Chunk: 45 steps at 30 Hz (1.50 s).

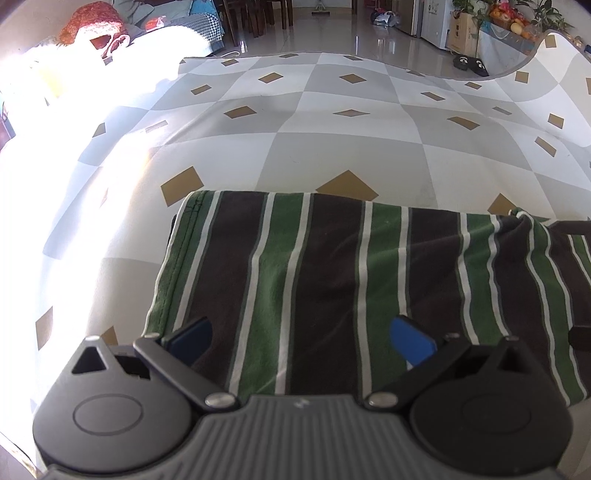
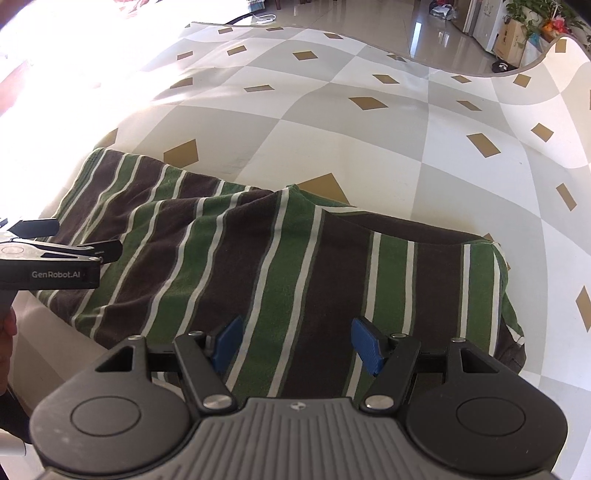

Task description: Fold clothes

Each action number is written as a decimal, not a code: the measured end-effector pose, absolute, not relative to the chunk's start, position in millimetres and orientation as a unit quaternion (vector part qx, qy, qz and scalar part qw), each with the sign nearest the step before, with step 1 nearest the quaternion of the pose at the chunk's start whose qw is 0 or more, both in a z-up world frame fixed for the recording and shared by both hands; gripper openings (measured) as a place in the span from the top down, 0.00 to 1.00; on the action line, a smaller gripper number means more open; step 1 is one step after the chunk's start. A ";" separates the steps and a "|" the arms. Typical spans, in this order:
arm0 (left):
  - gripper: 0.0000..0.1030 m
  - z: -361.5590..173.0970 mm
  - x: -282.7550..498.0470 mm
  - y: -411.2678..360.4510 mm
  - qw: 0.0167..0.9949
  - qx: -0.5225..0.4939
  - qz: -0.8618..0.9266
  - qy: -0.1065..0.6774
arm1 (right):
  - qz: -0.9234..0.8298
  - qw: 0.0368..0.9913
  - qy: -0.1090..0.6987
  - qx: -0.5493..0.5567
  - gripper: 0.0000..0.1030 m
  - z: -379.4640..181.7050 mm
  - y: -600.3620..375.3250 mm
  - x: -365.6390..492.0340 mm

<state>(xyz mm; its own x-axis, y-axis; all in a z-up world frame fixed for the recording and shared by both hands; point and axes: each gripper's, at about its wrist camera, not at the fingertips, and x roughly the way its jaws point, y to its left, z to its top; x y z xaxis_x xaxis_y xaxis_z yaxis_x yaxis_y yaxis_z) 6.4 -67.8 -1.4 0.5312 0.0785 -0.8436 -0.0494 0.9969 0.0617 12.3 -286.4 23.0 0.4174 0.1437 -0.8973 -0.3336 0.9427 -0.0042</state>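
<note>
A folded garment [image 1: 314, 280] with green, dark brown and white stripes lies flat on the checked tablecloth [image 1: 332, 147]. My left gripper [image 1: 301, 338] hovers over its near left part, blue pads wide apart and open, with nothing pinched. In the right wrist view the garment [image 2: 280, 258] shows a folded layer with a crease across the middle. My right gripper [image 2: 295, 343] stands open above its near right part, the pads clear of the cloth. The left gripper [image 2: 74, 240] shows at that view's left edge, over the garment's left end.
The tablecloth [image 2: 406, 147] has grey and white squares with tan diamonds and stretches far beyond the garment. An orange knitted item [image 1: 92, 22] lies at the sunlit far left. Past the table's far edge are shiny floor, a cardboard box [image 1: 465, 33] and plants. A hand [image 2: 7, 343] is at the left edge.
</note>
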 end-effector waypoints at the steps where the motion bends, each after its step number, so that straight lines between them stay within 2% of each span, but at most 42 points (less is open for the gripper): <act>1: 0.00 -2.7 8.4 -67.4 0.875 0.013 0.038 0.483 | 0.143 0.836 0.521 -0.092 0.39 22.0 -284.6 12.9; 11: 0.00 -16.3 29.2 -61.8 0.871 -0.003 0.055 0.488 | 0.130 0.838 0.522 -0.092 0.39 12.9 -273.0 16.5; 18: 0.00 -20.5 31.0 -51.2 0.874 -0.020 0.063 0.482 | 0.119 0.840 0.507 -0.154 0.38 -1.4 -258.7 7.8; 37: 0.00 -14.7 37.2 -26.0 0.872 -0.055 0.079 0.481 | 0.099 0.824 0.546 -0.118 0.37 0.4 -289.7 -7.2; 45: 0.00 -4.2 61.8 -36.3 0.879 -0.046 0.064 0.470 | 0.129 0.841 0.515 -0.107 0.37 9.3 -272.4 -7.8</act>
<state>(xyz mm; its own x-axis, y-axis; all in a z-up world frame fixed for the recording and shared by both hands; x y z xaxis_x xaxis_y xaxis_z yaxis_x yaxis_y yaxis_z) 61.8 -36.3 -4.2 0.5508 0.0694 -0.8317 -0.1559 0.9876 -0.0208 -7.8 -272.4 9.3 0.4357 0.1065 -0.8938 -0.3262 0.9442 -0.0465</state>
